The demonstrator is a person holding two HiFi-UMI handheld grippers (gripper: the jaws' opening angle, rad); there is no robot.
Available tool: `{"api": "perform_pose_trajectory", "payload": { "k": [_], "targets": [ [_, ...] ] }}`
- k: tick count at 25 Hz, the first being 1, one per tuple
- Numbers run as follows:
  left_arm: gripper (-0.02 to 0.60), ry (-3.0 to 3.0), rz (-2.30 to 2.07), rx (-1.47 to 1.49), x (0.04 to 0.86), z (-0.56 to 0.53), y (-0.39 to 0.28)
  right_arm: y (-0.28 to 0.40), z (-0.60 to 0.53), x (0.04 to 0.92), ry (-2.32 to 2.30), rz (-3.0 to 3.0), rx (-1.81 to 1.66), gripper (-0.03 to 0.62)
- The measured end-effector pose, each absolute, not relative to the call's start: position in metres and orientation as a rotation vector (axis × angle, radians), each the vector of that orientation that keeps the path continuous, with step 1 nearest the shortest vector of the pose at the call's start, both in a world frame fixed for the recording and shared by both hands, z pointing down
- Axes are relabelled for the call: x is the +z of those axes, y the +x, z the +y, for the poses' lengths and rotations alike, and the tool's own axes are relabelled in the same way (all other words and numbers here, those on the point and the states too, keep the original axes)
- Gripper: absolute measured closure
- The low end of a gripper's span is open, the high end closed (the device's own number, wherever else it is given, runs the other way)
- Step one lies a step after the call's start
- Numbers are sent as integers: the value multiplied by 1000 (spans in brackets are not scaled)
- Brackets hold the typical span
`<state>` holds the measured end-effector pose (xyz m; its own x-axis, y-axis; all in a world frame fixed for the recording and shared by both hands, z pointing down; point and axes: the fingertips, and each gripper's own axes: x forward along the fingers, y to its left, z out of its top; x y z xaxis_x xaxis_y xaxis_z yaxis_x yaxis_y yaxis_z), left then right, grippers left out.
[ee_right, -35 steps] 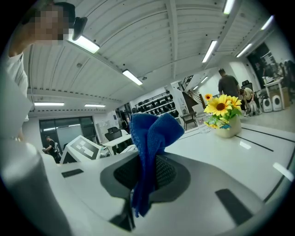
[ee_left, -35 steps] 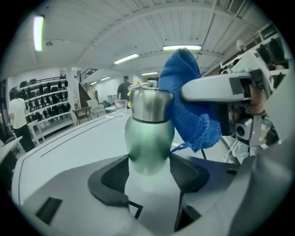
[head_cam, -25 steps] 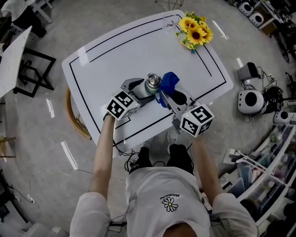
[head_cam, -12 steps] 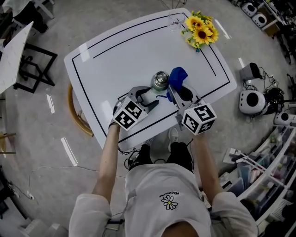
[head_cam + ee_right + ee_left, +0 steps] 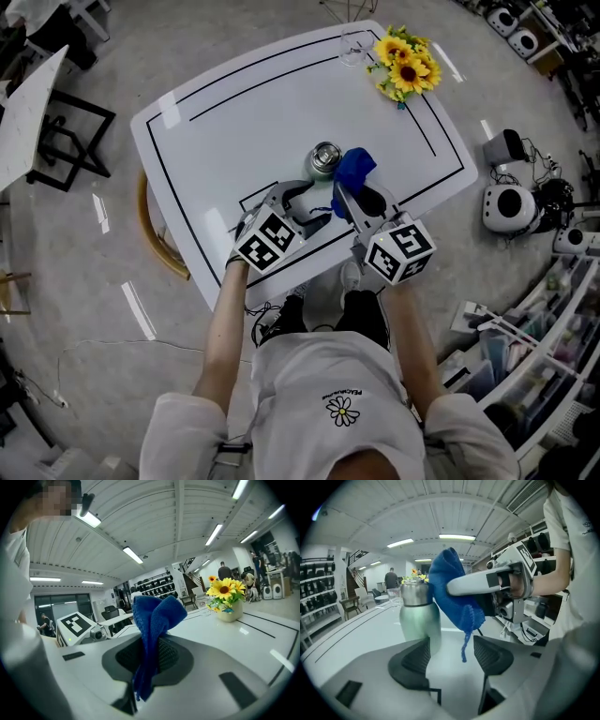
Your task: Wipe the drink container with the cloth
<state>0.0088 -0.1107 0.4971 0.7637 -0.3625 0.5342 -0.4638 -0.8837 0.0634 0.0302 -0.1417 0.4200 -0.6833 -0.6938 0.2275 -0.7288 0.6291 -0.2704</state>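
A steel drink container [image 5: 325, 161] [image 5: 419, 616] stands upright on the white table [image 5: 234, 112]. A blue cloth [image 5: 354, 169] [image 5: 152, 620] is pinched in my right gripper [image 5: 349, 192] [image 5: 150, 653], which holds it against the container's right side. In the left gripper view the cloth [image 5: 452, 592] hangs beside the container's neck. My left gripper [image 5: 314, 204] [image 5: 452, 648] sits just short of the container. Its jaws have just been opening, and nothing is pressed between the pads.
A vase of sunflowers [image 5: 405, 66] [image 5: 225, 597] and a clear glass [image 5: 352, 45] stand at the table's far corner. A curved wooden chair [image 5: 150, 234] is at the table's left edge. White machines [image 5: 511, 202] and cables lie on the floor to the right.
My left gripper let go of the container and drew back toward the person. The container stays standing. The right gripper keeps the cloth beside it.
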Motion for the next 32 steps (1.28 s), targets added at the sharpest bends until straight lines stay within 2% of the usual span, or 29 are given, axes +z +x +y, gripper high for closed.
{"api": "perform_pose_trajectory", "payload": {
  "k": [3,6,10,18,32],
  "targets": [
    [247,2744,-768,717,488,-126,-14,30,-144,419,1201,-2744,522,553],
    [225,2706,-876,621,486,-156,-26,30,-146,419,1203,-2748,524,553],
    [221,2684,-788,619,499,-169,-12,28,-146,420,1207,-2750,530,553],
    [221,2693,-728,751,502,-127,-4,36,-153,420,1270,-2723,488,553],
    [221,2710,-737,708,496,-122,-13,23,-132,415,1222,-2760,525,553]
  ]
}}
